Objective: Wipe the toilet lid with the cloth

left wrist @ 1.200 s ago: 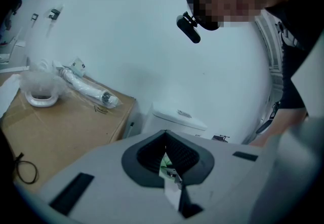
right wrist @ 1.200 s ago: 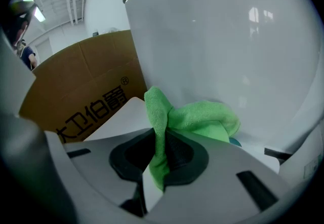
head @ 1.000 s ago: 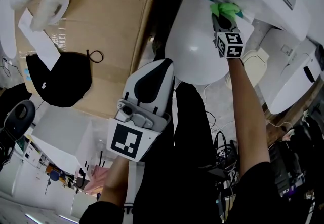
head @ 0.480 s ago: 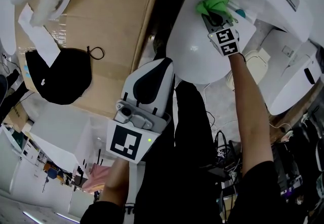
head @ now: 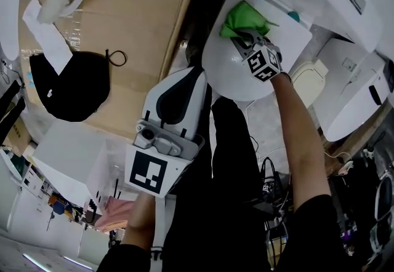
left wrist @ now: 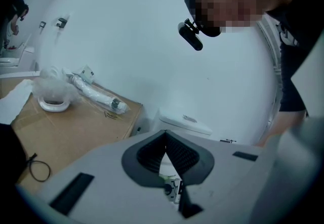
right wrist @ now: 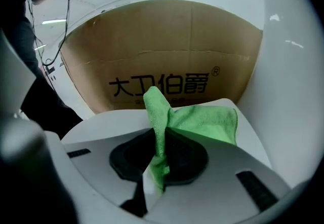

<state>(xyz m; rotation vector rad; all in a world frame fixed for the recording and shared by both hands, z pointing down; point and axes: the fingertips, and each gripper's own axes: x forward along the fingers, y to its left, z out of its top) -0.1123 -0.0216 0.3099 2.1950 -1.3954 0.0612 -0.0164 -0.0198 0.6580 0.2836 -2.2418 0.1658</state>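
Green microfibre cloth (head: 242, 18) lies on the white toilet lid (head: 231, 74) near its hinge end. It spreads flat ahead of the right gripper (head: 245, 36), whose jaws pinch one upright fold. Bare lid extends toward its front rim. A cardboard box (head: 123, 31) flanks the lid. The left gripper (head: 184, 89), beside the lid's front, has its jaws together and empty.
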